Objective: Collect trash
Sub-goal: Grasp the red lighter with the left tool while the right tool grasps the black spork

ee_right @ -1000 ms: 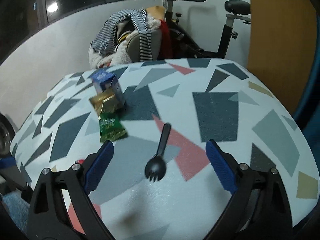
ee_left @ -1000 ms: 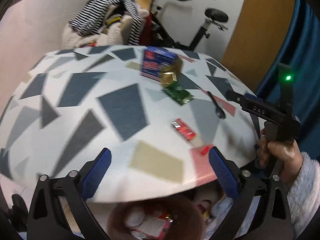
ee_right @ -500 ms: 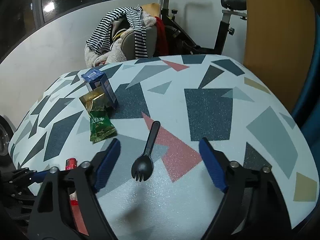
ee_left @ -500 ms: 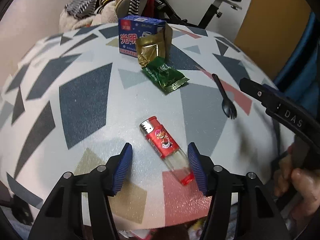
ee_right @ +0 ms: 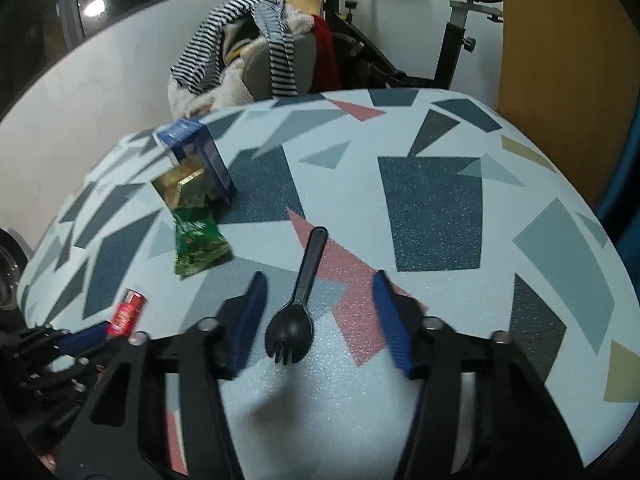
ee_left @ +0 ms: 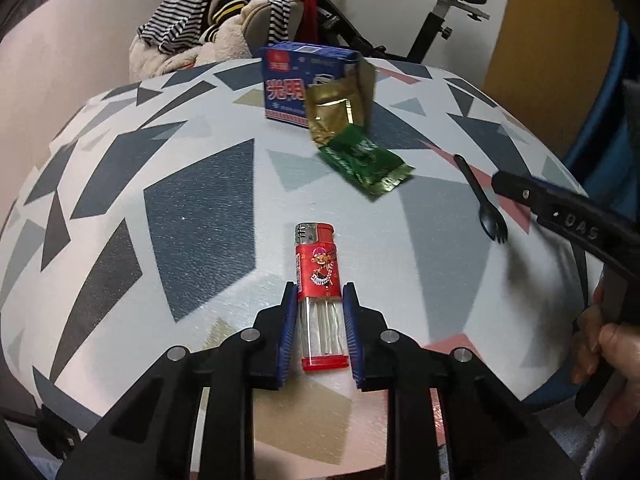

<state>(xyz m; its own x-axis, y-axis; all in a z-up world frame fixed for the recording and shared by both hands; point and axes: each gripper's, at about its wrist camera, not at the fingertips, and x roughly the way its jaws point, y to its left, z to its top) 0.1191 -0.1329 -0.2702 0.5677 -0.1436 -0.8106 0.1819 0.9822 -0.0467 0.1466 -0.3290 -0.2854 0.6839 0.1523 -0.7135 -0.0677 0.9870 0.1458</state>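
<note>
Left wrist view shows the left gripper point(ee_left: 320, 312), jaws closing, flanking a clear-bodied red lighter point(ee_left: 319, 292); right wrist view shows the right gripper point(ee_right: 318, 312), jaws narrowing, around a black plastic spork point(ee_right: 298, 304).

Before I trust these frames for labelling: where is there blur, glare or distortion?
Left wrist view: sharp lighter, fisheye bulges the table. Right wrist view: motion blur on the blue carton and wrappers, lamp glare in the dark window, spork fairly crisp.

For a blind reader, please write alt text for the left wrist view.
The left gripper is closing its jaws around a red lighter lying on a patterned table. Behind lie a green packet, a gold wrapper, a blue box and a black spork.
</note>
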